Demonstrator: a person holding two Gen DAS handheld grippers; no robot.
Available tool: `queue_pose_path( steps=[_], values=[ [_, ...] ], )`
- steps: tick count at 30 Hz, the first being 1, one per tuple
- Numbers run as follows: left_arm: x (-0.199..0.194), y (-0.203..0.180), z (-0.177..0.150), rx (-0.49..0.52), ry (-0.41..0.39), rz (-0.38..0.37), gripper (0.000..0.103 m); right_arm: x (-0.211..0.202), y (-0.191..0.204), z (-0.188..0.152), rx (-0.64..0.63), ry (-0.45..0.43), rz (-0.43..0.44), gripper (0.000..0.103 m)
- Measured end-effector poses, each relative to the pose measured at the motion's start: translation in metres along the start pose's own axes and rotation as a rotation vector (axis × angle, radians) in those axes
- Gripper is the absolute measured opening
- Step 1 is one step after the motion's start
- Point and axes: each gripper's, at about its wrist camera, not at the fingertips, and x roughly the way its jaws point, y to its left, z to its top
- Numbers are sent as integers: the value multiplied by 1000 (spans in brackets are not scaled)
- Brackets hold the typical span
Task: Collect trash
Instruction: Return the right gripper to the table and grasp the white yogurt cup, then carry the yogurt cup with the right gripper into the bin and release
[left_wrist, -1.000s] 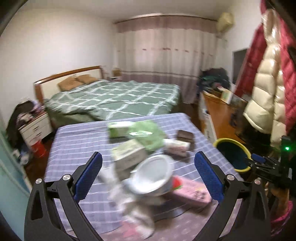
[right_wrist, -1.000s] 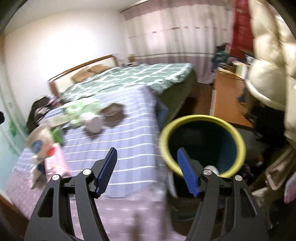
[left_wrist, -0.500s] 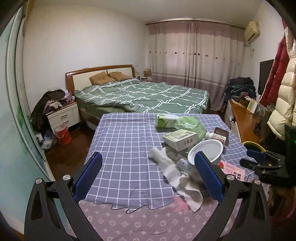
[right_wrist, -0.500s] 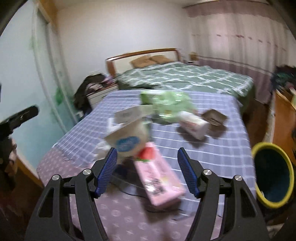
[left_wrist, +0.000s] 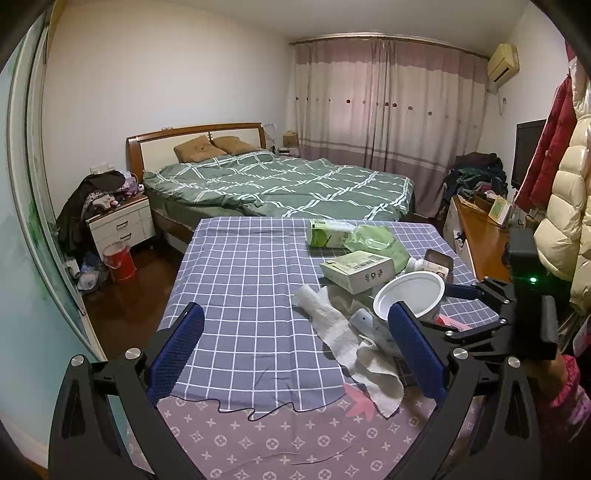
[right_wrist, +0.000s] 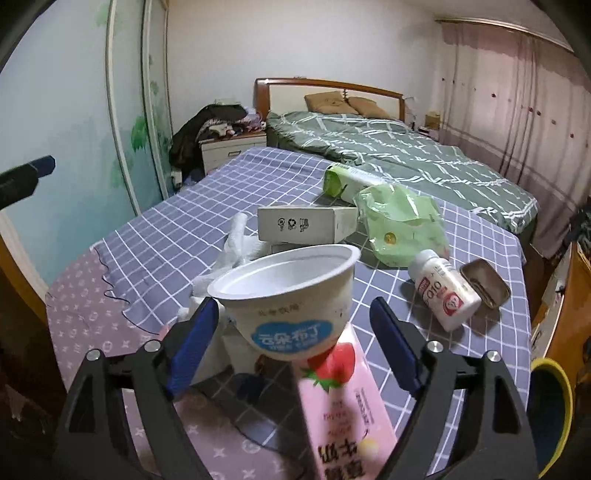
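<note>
Trash lies in a heap on the checked tablecloth (left_wrist: 240, 280). A white pudding cup (right_wrist: 291, 295) sits tilted on a pink strawberry milk carton (right_wrist: 343, 417). My right gripper (right_wrist: 291, 347) is open, its jaws on either side of the cup, not touching it. Behind it lie a white cardboard box (right_wrist: 303, 225), a green plastic bag (right_wrist: 402, 221), a green-white carton (right_wrist: 347, 181), a small white bottle (right_wrist: 443, 291), an open tin (right_wrist: 484, 284) and crumpled paper towel (left_wrist: 354, 343). My left gripper (left_wrist: 295, 354) is open and empty, held back over the table's near edge.
A yellow-rimmed bin (right_wrist: 550, 410) stands on the floor right of the table. A bed (left_wrist: 288, 184) lies behind the table. A wooden desk (left_wrist: 480, 236) and hanging coats (left_wrist: 565, 206) are at the right. A nightstand (left_wrist: 122, 225) and red bucket (left_wrist: 120, 260) are at the left.
My right gripper has swung from the bin back to the table and closed in on the pudding cup. My left gripper has pulled back and to the left, away from the heap.
</note>
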Motion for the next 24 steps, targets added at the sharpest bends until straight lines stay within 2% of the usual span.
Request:
queue_pose_path(
  steps=[8,15,19,24],
  values=[
    [13,-6,-6,-2,27,-16,98,21,0,7,-41,28,56,80],
    [18,-4,-9,-13,33,-19,98,21,-2,9,-22,17,79,79],
    [22,-5,-11,-13,40,-20,98,9,-7,8,19,-13,107,79],
    [28,-11,-12,-6,50,-32,98,-26,-21,-1,89,-73,146,79]
  ],
)
